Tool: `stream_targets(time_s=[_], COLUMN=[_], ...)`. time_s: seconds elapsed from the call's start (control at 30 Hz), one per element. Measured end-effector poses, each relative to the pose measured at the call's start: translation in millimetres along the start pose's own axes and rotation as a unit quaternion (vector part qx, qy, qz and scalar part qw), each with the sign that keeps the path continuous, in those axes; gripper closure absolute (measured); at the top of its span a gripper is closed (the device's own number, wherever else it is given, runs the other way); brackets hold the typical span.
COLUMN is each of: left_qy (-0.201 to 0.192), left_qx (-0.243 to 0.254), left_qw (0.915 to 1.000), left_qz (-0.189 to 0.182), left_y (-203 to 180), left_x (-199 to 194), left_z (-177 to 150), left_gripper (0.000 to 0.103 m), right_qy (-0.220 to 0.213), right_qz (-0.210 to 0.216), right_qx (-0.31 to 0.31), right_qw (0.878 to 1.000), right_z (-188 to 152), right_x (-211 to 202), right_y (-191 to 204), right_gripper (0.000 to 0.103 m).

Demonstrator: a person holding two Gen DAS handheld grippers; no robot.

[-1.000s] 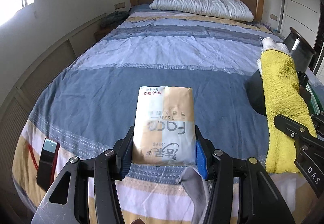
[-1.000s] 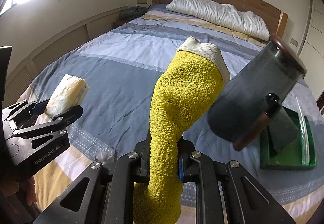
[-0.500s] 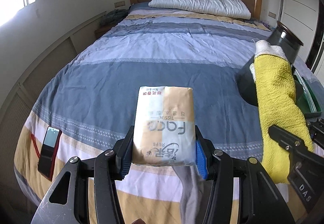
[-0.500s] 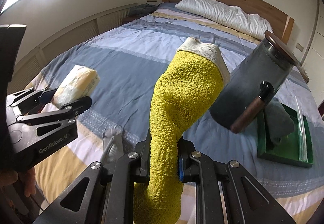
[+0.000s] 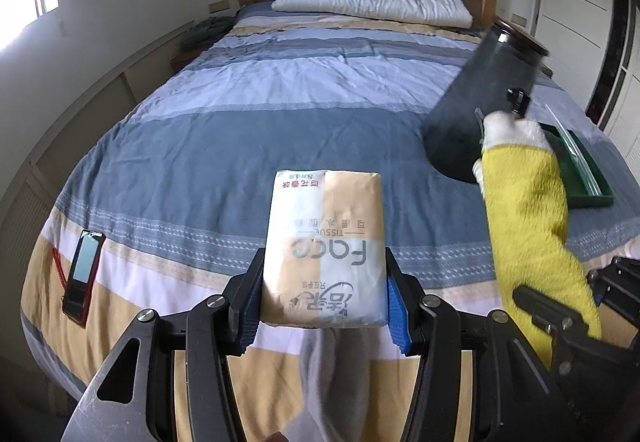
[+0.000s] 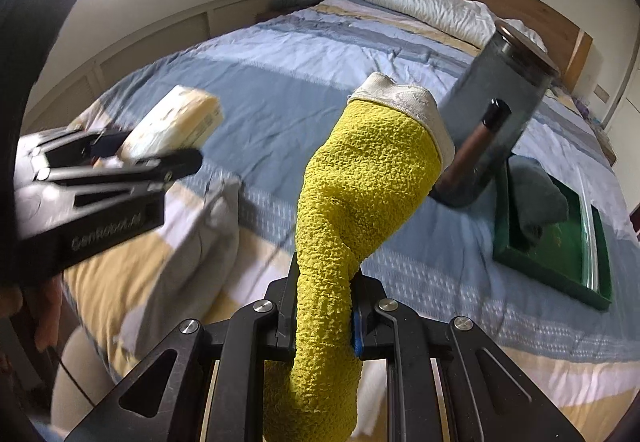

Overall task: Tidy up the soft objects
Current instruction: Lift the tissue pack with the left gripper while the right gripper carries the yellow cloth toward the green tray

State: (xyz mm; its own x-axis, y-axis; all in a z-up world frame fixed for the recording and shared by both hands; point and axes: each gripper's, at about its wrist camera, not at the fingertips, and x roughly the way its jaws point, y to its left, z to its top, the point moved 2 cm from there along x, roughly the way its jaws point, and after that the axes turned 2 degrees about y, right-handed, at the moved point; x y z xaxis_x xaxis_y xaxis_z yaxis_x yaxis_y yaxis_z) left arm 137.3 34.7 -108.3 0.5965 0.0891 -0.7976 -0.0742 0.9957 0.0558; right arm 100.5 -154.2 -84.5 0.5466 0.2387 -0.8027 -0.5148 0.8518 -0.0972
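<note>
My left gripper (image 5: 325, 302) is shut on a tissue pack (image 5: 325, 246), cream and white with "Face" print, held above the foot of the bed; it also shows in the right wrist view (image 6: 176, 122). A grey sock (image 5: 332, 378) hangs below it and shows in the right wrist view (image 6: 180, 262) too. My right gripper (image 6: 322, 316) is shut on a yellow sock (image 6: 360, 202) with a white cuff, held upright; it also shows at the right of the left wrist view (image 5: 528, 226).
A striped bed (image 5: 256, 138) fills the view, with a pillow (image 5: 372, 2) at the headboard. A dark cylindrical jar (image 6: 496, 106) with a wooden handle leans beside a green tray (image 6: 560, 274) holding a grey cloth. A phone (image 5: 82, 274) lies at the bed's left corner.
Both grippers have pulled back and risen from the bed with their loads still held. The grey sock now hangs in full view below the tissue pack.
</note>
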Motion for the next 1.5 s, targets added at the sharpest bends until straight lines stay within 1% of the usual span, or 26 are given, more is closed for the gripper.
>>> stream_targets(time_s=[0.17, 0.33, 0.67, 0.93, 1.17, 1.5], left_qy=[0.004, 0.009, 0.018, 0.016, 0.010, -0.005], left_qx=[0.014, 0.035, 0.082, 0.123, 0.160, 0.195], left_qw=[0.9998, 0.9989, 0.9943, 0.9876, 0.9793, 0.9695], left_qz=[-0.014, -0.030, -0.065, -0.096, -0.123, -0.148], left_y=[-18.4, -43.1, -97.2, -149.1, -197.4, -251.6], left_x=[-4.4, -7.5, -12.9, -20.7, -30.4, -37.4], left_z=[-7.9, -15.9, -27.1, -27.1, -24.9, -14.1], left_gripper=[0.057, 0.057, 0.057, 0.057, 0.057, 0.057], right_qy=[0.015, 0.026, 0.042, 0.048, 0.048, 0.040], right_qz=[0.001, -0.006, -0.029, -0.056, -0.087, -0.128], right_qx=[-0.008, -0.001, 0.028, 0.061, 0.107, 0.155], right_qw=[1.000, 1.000, 0.998, 0.995, 0.989, 0.979], right_z=[-24.3, -42.1, -69.9, -95.3, -116.8, -129.0], right_x=[-14.2, -24.4, -46.3, -66.6, -88.6, -113.8], right_y=[-4.2, -14.8, -51.4, -87.4, -127.4, -172.1], right_gripper=[0.086, 0.086, 0.086, 0.086, 0.086, 0.086])
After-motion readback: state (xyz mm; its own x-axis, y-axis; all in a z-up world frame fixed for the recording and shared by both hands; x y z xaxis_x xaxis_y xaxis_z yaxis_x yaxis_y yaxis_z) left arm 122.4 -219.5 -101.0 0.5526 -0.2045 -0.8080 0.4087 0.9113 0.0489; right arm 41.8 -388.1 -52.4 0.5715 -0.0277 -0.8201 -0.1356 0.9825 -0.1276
